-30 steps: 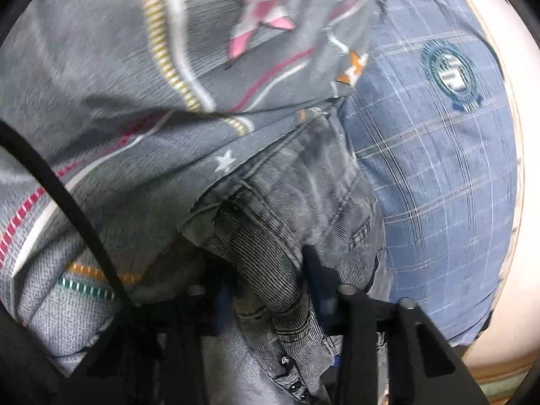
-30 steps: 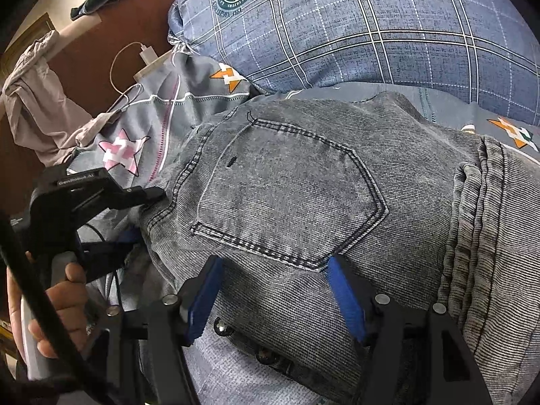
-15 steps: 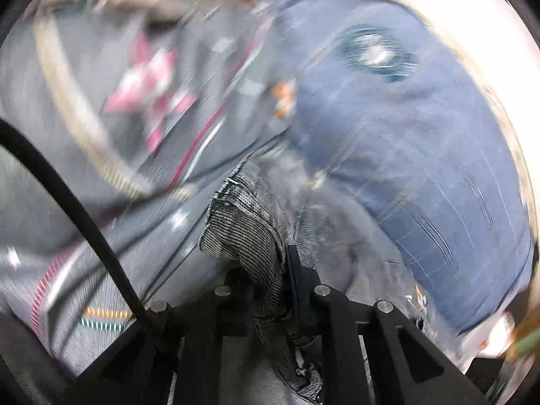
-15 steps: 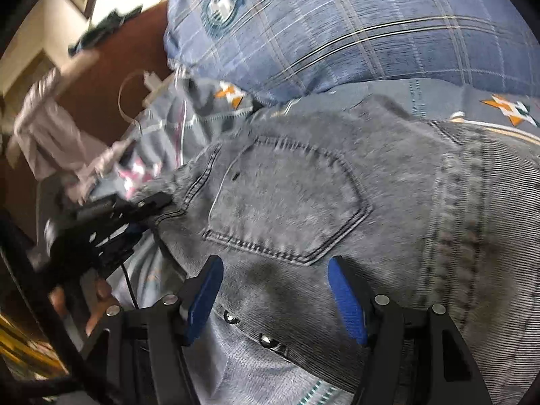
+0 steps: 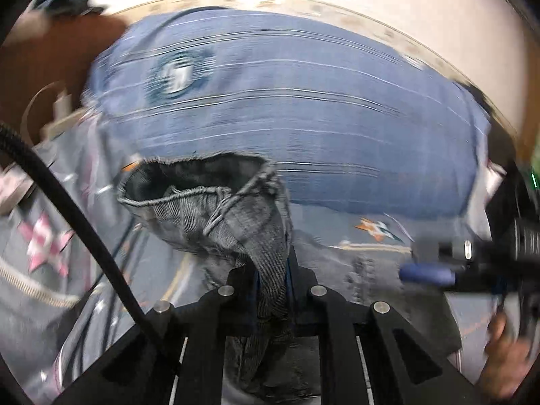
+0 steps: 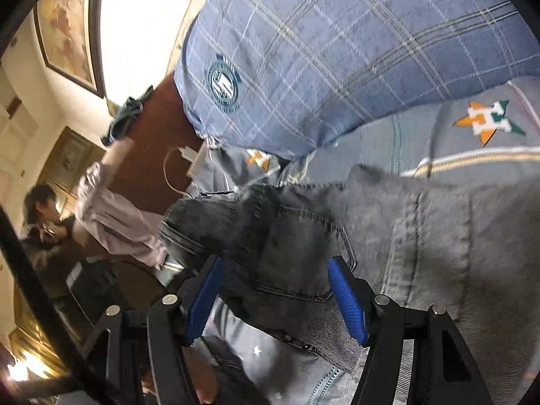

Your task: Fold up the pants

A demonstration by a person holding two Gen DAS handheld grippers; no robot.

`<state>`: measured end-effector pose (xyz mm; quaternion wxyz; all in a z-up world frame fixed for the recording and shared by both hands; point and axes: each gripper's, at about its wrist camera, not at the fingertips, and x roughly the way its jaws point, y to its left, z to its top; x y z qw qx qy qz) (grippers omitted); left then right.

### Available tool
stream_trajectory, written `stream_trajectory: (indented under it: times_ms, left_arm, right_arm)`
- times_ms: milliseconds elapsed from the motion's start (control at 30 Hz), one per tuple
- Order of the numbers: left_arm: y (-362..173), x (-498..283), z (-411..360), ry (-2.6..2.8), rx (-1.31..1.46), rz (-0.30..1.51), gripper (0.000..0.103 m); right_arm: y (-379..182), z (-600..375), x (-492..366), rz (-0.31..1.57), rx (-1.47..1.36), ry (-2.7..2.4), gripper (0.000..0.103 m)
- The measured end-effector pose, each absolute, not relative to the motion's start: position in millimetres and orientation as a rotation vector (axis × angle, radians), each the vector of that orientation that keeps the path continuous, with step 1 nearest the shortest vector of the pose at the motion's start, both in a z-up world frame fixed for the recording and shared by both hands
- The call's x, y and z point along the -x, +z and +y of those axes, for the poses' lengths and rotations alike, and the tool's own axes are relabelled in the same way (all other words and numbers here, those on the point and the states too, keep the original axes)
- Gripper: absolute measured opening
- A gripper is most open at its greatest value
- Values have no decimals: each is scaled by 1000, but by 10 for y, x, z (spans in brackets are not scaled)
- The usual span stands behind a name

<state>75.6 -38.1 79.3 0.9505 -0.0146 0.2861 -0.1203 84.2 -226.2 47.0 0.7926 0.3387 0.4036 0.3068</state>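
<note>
Left gripper (image 5: 271, 276) has its jaws closing on a bunched edge of the pants (image 5: 216, 212), lifted off the bed (image 6: 472, 148); right gripper (image 6: 276, 297) stands spread, the waist and back pocket lying between its blue pads (image 6: 347, 300), which do not visibly press. Folding looks barely begun: no neat fold shows yet. The pants are grey, faded denim with ribbed weave and thick stitched seams, crumpled in front of a soft blue checked pillow (image 6: 337, 50)

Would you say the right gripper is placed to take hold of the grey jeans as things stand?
Probably yes. The right gripper has its jaws wide apart with the grey jeans bunched between them and nothing in the way. The left gripper pinches another part of the jeans, its jaws closing.
</note>
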Motion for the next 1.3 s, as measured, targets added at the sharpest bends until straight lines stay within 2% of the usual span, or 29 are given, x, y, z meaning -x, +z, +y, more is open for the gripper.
stream_trajectory:
  times_ms: [200,433,533,700,767,800,833,1067,1300]
  left_arm:
    - [770,-663,-1002,-444,-127,574,12]
    - [324,-673,-1393,-613,-125,665,12]
    - [160,-630,-1474,-622,-168,683,12]
    - [203,-549,-1513,-615,-189,655,12]
    - [174,-534,-1561,-605,-224,653,12]
    - [170,-525,-1579,-606,-232,652,12]
    - [169,-518,-1586,-611,-238,650,12]
    - [401,-286,-1627,-705,-174,592,12]
    - [254,-366,-1799,-735,-100,681,12]
  right_arm:
    - [419,-2678,-875,833,-811,648,68]
    - [210,-3203,-955,808,-964,588,69]
    - [91,-3108,-1038,870,-950,586,69]
    - [95,-2828,-1102,932,-824,533,69]
    - [178,-2726,-1067,935,-703,478,62]
    - [205,-2692,-1053,940,-650,435,36]
    - [211,-2685,-1033,957,-608,391,17]
    - [529,-2903,-715,897,-627,363,14]
    - [286,-3271,-621,906,-735,322,13]
